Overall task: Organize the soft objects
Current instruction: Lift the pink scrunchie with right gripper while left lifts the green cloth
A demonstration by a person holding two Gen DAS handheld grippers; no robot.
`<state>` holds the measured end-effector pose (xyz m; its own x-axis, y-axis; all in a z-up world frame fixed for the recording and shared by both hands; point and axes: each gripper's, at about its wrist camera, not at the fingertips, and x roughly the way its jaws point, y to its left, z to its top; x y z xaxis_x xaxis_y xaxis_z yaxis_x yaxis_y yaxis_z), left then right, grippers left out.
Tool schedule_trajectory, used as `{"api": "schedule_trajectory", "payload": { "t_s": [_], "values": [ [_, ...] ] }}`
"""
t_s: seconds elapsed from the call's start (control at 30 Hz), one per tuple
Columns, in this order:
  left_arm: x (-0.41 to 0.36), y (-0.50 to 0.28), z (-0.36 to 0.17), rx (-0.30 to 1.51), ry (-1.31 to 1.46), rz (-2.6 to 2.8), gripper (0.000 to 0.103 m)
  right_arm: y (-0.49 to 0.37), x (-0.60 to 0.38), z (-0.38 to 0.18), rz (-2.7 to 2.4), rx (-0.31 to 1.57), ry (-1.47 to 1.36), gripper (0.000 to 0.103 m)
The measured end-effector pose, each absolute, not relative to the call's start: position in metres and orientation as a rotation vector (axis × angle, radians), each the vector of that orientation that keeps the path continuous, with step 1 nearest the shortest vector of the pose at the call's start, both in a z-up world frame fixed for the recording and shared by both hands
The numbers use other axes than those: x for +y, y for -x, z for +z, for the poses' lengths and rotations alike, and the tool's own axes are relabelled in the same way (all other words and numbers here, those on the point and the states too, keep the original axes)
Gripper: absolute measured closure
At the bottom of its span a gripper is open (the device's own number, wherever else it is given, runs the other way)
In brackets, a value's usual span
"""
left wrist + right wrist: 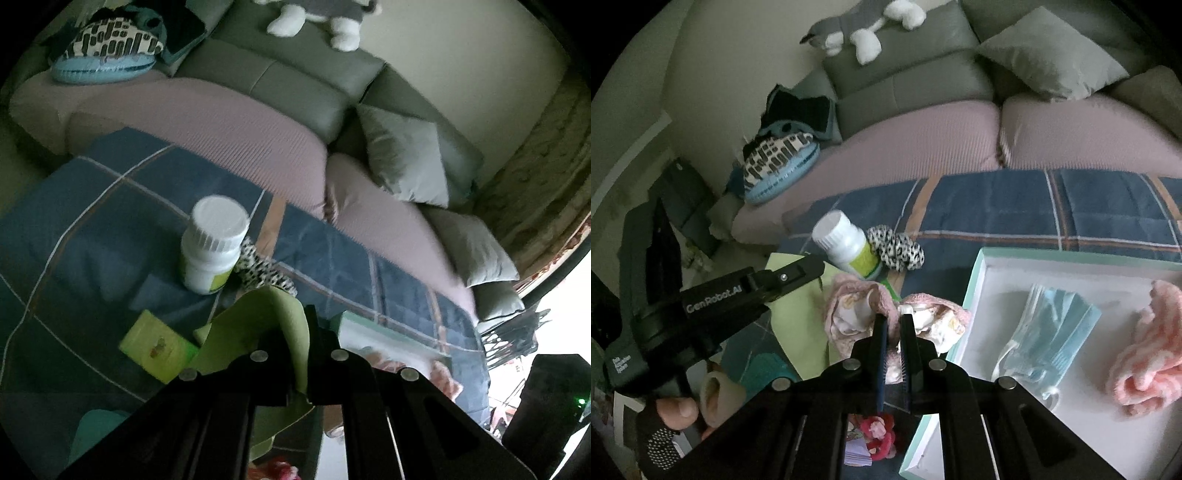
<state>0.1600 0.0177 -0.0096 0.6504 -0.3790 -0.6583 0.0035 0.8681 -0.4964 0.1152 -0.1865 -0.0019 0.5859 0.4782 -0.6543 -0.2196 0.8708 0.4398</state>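
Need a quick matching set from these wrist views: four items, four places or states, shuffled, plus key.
Items:
1. face mask
2. green cloth
3. white bottle
4. grey plush toy

Places or states:
A. on top of the sofa back
B. lying inside the tray
C. pinched by the left hand-held gripper
D. beside the leopard scrunchie

Pairs: 1-B, 2-C, 3-D, 4-A
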Motion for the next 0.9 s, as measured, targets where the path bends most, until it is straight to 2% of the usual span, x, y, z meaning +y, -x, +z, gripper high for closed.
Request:
{"api": "schedule_trajectory", "payload": {
  "t_s": [0.53, 0.9],
  "values": [
    [0.001, -0.131, 0.063, 0.632, 0.453, -0.343, 0.098, -0.075, -0.259, 0.069, 0.263, 0.62, -0.373, 0.096],
    [-0.056, -0.134, 0.071, 0.631, 0.387, -0.47, 0.098, -0.041, -0.343, 0.091, -0.014, 0.534, -0.399, 0.096]
  ]
}}
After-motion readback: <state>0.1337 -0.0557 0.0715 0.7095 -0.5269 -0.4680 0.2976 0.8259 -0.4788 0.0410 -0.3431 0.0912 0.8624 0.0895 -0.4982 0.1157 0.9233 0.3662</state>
